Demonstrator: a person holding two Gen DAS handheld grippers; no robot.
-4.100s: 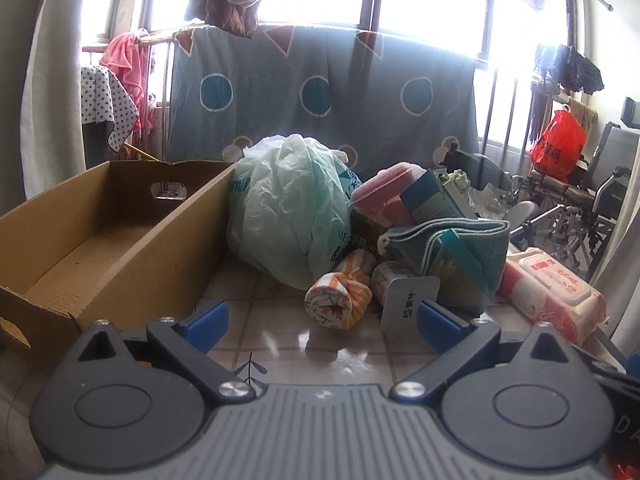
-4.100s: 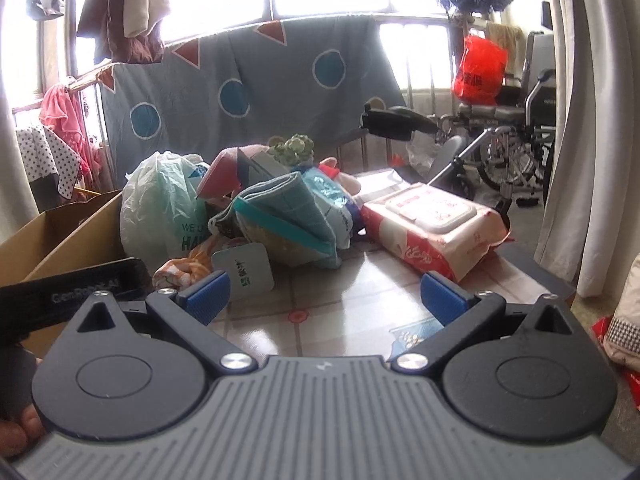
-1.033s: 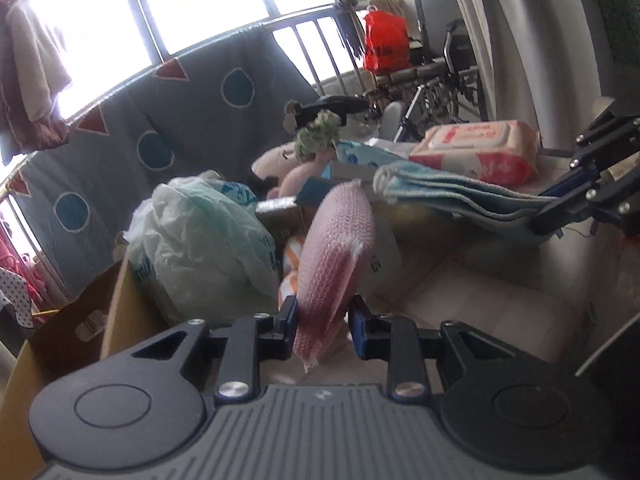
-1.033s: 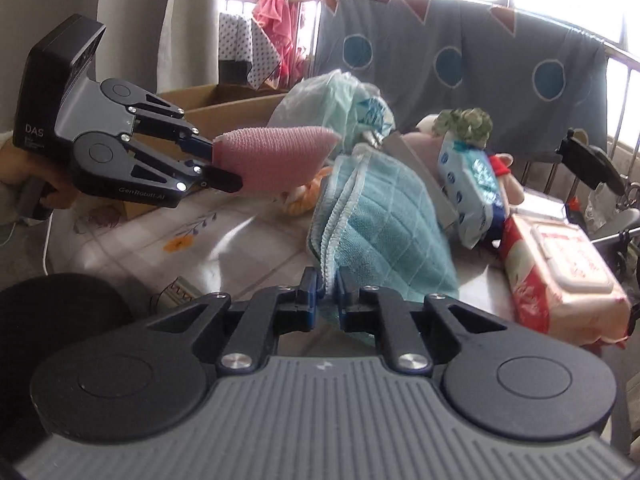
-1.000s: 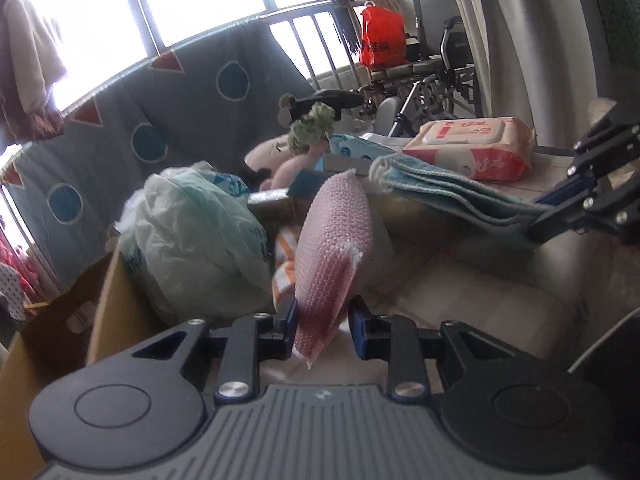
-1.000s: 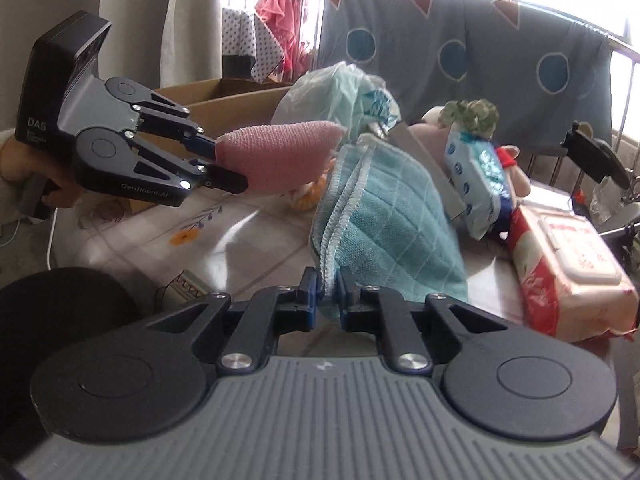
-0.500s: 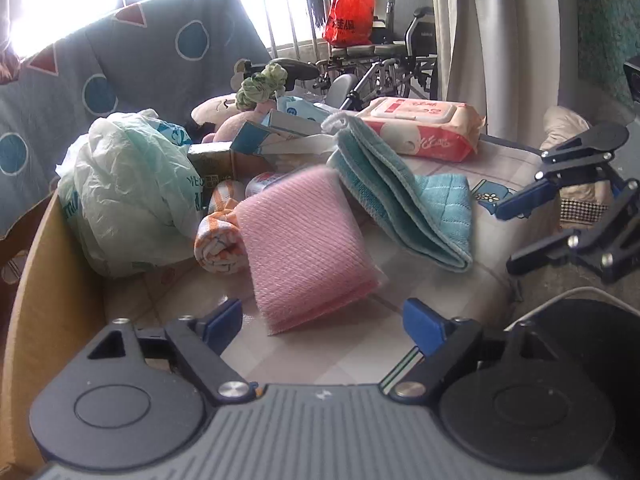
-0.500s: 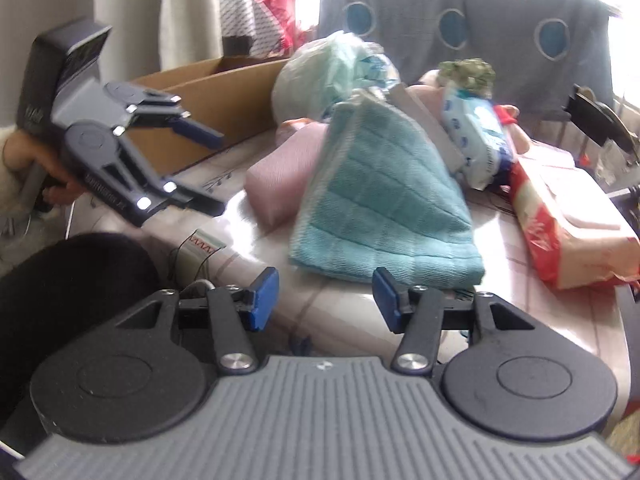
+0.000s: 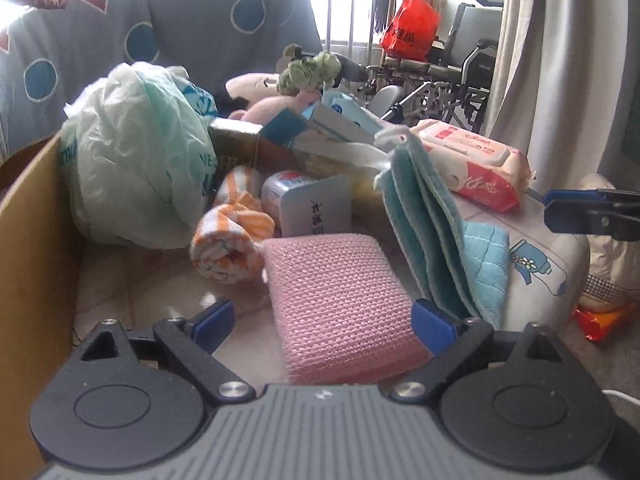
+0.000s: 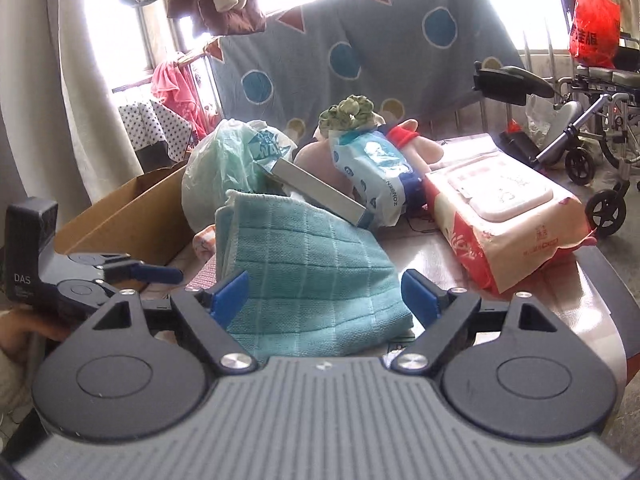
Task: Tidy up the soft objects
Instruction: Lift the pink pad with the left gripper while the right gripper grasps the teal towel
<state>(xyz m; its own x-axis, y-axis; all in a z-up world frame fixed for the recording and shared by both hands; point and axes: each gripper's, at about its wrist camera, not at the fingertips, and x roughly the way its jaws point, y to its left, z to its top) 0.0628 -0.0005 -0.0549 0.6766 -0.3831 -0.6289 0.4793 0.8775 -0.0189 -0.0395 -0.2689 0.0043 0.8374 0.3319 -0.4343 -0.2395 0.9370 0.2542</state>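
Observation:
A pink knitted cloth point(image 9: 340, 304) lies flat on the table, between the open jaws of my left gripper point(image 9: 324, 322). A folded teal towel point(image 10: 304, 268) leans against the pile behind it; my right gripper point(image 10: 324, 292) is open around its near edge. The towel also shows in the left wrist view point(image 9: 436, 236), with a right gripper finger point(image 9: 588, 216) beyond it. My left gripper point(image 10: 132, 270) shows at the left of the right wrist view. A rolled orange-striped cloth point(image 9: 228, 236) lies beside the pink one.
A cardboard box point(image 9: 28, 248) stands at the left. Behind are a green plastic bag point(image 9: 136, 168), a pink plush toy point(image 9: 272, 108), a wet-wipes pack point(image 10: 508, 212), a blue tissue pack point(image 10: 372, 164) and small cartons point(image 9: 308, 204). A wheelchair point(image 10: 592, 120) stands right.
Both grippers have opened and let go: the pink cloth and the teal towel now rest on the table. Both grippers have drawn back slightly with the cloths between their jaws.

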